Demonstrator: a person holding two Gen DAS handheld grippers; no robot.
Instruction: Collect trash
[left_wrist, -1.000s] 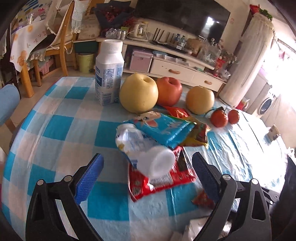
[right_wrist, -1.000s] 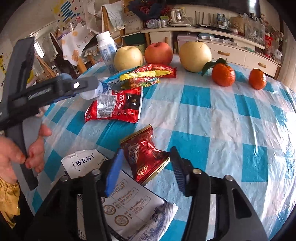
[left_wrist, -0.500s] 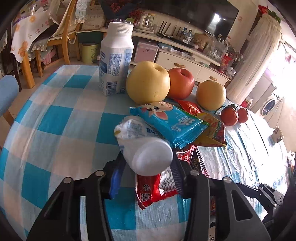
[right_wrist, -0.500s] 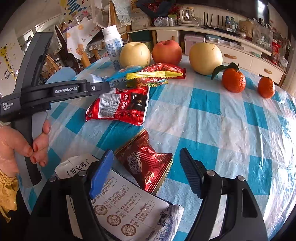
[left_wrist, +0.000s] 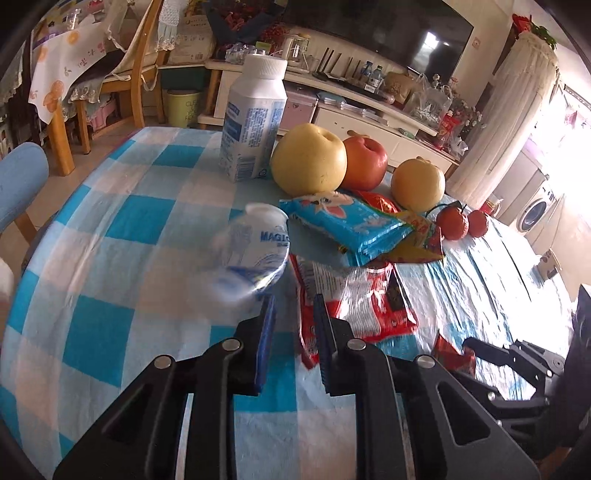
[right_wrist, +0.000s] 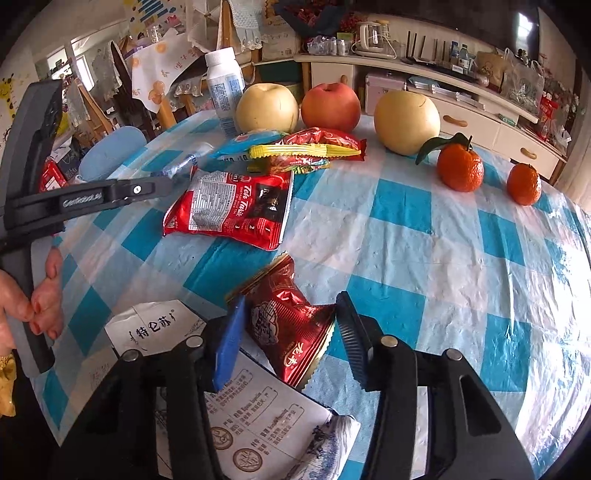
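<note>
2 claws in view, both yours. Your left claw (left_wrist: 294, 298) is closed down to a narrow slit with nothing gripped; only the checked tablecloth (left_wrist: 122, 266) and the edge of the big red packet (left_wrist: 369, 302) show through the gap. The small bottle (left_wrist: 255, 254) lies on its side just ahead and left of the left pad, blurred; can't tell if it touches the pad. From the right camera your hand (right_wrist: 40, 299) is on the left claw's handle, and the bottle lies just past the tips.

Your right claw (right_wrist: 291, 297) is about half open and its jaws have just been closing. The small red wrapper (right_wrist: 288, 325) sits between them, flat on the cloth, pads right at its edges. No squeeze visible, so not gripped as far as I can see. 1 flattened white carton (right_wrist: 258, 417) lies under that claw, partly beneath the wrapper.

Other trash sits mid-table: the blue packet (left_wrist: 343, 221) lies over the red packet's far end, yellow-and-red wrappers (right_wrist: 306, 151) beside it. Behind them: 1 tall white bottle (left_wrist: 255, 122) upright, 2 pears (left_wrist: 310, 162), 1 apple (left_wrist: 364, 162), 2 tangerines (right_wrist: 460, 170).
</note>
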